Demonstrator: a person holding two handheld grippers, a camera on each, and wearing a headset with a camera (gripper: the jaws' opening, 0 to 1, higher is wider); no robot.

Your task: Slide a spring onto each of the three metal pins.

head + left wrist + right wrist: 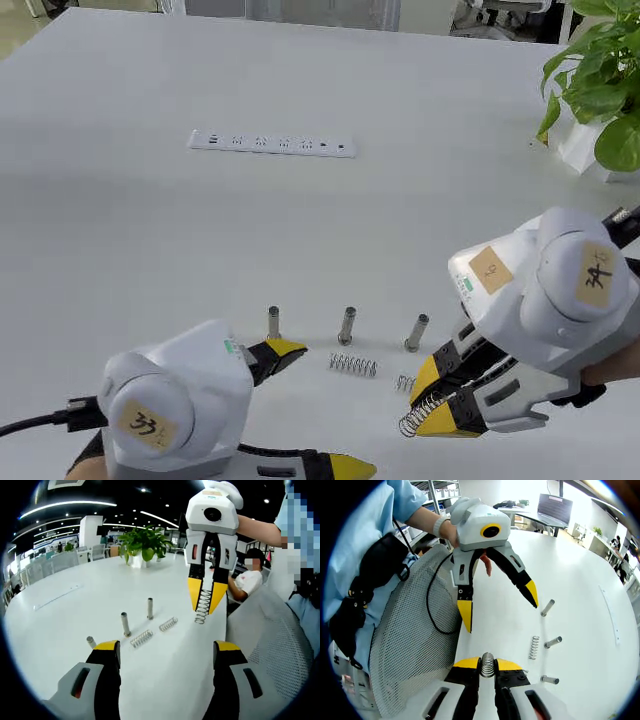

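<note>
So the right gripper (205, 602) has its yellow-tipped jaws pinched down nearly shut on a spring (487, 661). It's clamped crosswise between the tips, and in the left gripper view it hangs out a bit below them. That gripper is lifted off the white table (150, 250), just to the right of the pins and a little nearer the person.

The left gripper (167, 645) is the opposite: jaws spread wide, nothing between them, not touching anything. In the head view its upper tip sits close to the left pin (273, 322), but there's a gap.

All three pins stand upright in a rough row on the table: the left one, the middle pin (346, 326) and the right pin (416, 333). All three look bare.

A loose spring (353, 365) lies flat on the table just in front of the middle pin. A second loose spring (168, 624) lies near the right pin, and from the head view it's partly hidden behind the right gripper's tip.

Further back there's a white power strip (272, 143) lying flat, and a potted plant (600, 80) at the far right corner.
</note>
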